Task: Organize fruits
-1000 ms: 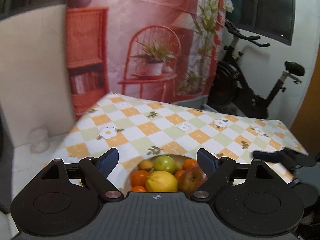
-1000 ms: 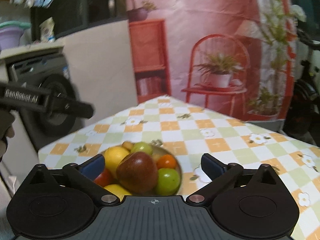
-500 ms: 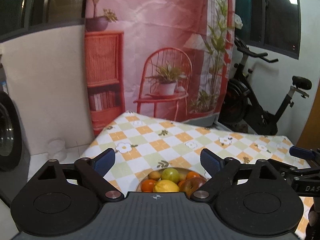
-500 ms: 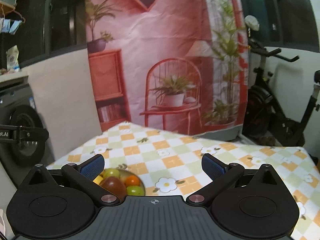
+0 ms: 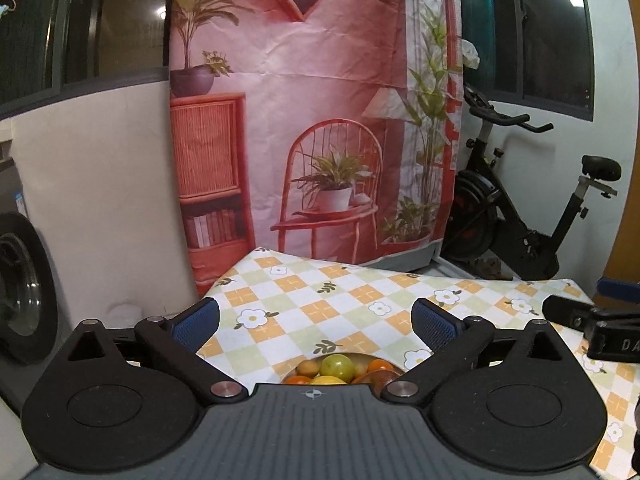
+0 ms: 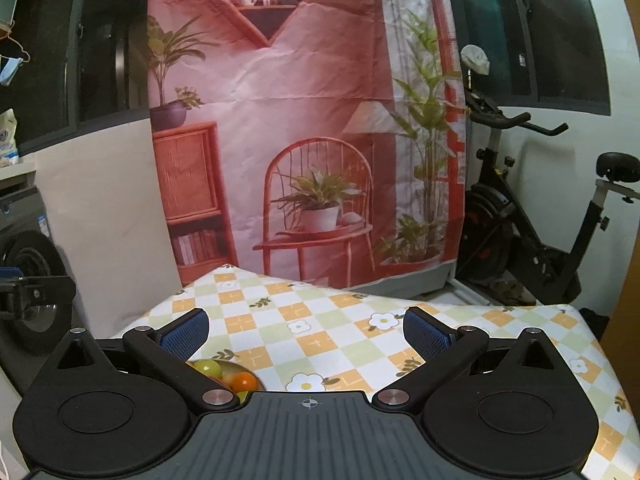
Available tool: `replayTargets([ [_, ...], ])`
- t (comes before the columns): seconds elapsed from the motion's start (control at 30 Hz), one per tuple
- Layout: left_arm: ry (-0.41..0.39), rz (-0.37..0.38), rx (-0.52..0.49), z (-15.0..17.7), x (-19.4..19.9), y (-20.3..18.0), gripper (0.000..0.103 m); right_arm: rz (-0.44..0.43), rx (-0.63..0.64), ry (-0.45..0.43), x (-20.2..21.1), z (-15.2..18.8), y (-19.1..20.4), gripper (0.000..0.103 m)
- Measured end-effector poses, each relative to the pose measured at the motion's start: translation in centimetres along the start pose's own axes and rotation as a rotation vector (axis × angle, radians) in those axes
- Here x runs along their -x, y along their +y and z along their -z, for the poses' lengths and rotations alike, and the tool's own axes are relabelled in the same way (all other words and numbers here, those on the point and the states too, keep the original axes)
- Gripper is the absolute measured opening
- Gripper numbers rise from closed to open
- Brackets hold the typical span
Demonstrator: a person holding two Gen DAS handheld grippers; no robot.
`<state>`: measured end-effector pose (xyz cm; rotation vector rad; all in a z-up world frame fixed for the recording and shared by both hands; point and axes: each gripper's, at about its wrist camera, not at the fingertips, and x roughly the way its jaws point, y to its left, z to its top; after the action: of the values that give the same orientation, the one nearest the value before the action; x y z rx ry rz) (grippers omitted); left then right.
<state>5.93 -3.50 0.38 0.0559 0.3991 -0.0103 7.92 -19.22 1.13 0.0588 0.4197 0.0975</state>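
The left gripper (image 5: 316, 322) has just been opening and stands spread wide with nothing between its pads; the right gripper (image 6: 306, 330) is spread as wide and empty too. The fruit bowl (image 5: 362, 358) sits on the checked tablecloth (image 5: 340, 300) just under the left gripper, its near half hidden by the gripper's body. From the right wrist only a green fruit (image 6: 208, 368) and an orange (image 6: 244, 381) peek past the left finger.

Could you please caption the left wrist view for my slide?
Open left gripper hovering over a fruit bowl on the checked tablecloth.
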Motion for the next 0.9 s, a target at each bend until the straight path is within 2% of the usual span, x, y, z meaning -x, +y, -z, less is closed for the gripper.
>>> replayTargets([
  [0.67,-0.048,-0.024,-0.049,-0.09,0.78,-0.69,0.103,0.033,0.003,-0.002,0.84,-0.25,0.06,0.103],
  [0.9,-0.046,-0.011,-0.039,-0.17,0.82,-0.50,0.103,0.044,0.007,0.004,0.93,-0.34,0.31,0.103],
])
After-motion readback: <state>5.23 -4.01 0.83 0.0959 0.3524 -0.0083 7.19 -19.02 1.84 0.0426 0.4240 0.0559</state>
